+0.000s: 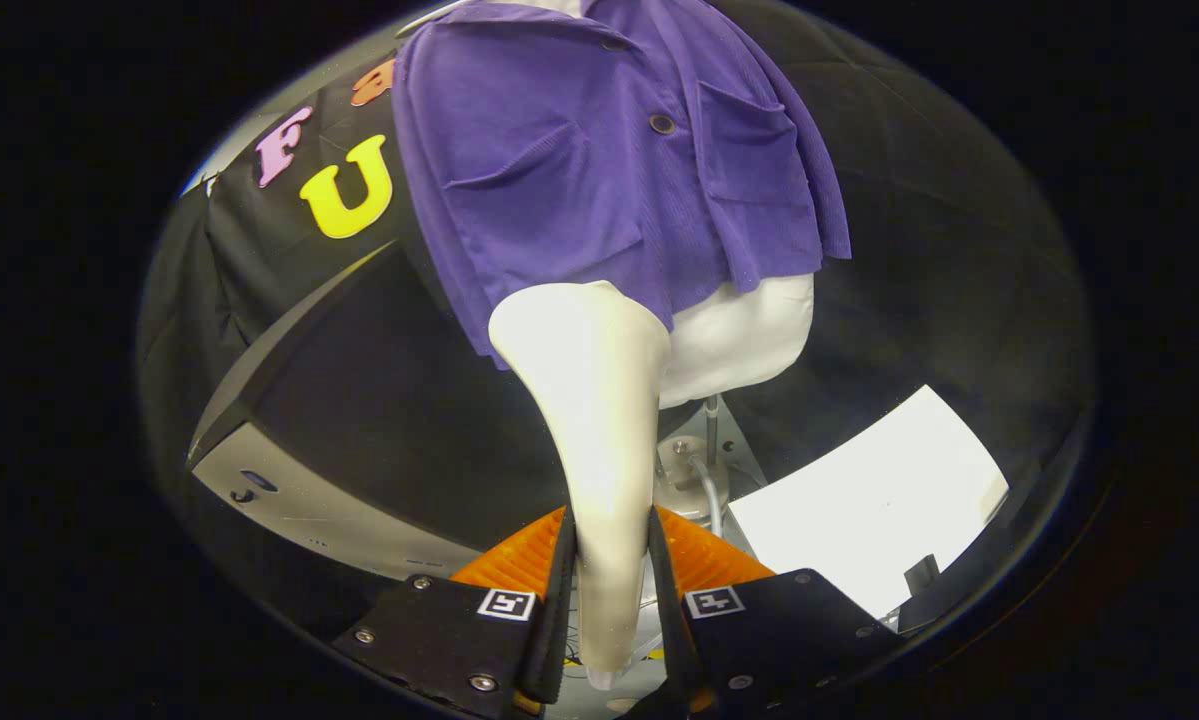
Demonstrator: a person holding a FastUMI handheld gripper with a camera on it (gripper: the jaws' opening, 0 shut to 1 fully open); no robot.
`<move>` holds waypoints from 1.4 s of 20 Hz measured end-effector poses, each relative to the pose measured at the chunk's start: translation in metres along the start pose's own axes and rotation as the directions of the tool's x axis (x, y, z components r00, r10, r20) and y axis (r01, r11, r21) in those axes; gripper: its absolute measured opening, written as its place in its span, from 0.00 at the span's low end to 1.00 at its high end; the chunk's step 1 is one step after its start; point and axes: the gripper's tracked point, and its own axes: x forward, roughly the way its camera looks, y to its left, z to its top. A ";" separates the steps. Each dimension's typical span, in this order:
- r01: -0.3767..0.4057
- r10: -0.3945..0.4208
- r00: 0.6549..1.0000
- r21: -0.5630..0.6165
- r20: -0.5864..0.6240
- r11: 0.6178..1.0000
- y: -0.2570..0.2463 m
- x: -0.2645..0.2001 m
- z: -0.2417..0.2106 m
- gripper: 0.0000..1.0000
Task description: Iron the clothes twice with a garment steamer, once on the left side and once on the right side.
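Observation:
My gripper (609, 555) is shut on the handle of a cream-white garment steamer (599, 400), both fingers pressing its sides. The steamer widens toward its head, which rises ahead of the fingers to the hem of a purple button shirt (579, 170). The shirt hangs on a white mannequin torso (749, 335), with two chest pockets and a dark button (662, 124) down the front. The steamer head sits at the lower edge of the shirt's left half as I see it. Whether the head touches the cloth I cannot tell.
A dark screen in a grey casing (309, 500) stands left of the fingers. The mannequin's metal stand and base (699, 465) lie just beyond the fingers. A white sheet (869, 500) lies on the right, with a small dark object (921, 574) at its near edge.

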 end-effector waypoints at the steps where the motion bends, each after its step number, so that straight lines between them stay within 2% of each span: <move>1: -0.009 0.009 1.000 -0.023 0.021 1.000 0.010 -0.012 -0.001 0.40; 10: -0.131 0.145 0.982 -0.119 0.122 0.984 0.096 -0.104 -0.003 0.40; 18: -0.227 0.276 0.931 -0.212 0.238 0.950 0.168 -0.163 0.023 0.40; 23: -0.261 0.325 0.915 -0.264 0.238 0.929 0.197 -0.178 0.023 0.40; 28: -0.295 0.354 0.910 -0.264 0.215 0.918 0.209 -0.177 0.017 0.40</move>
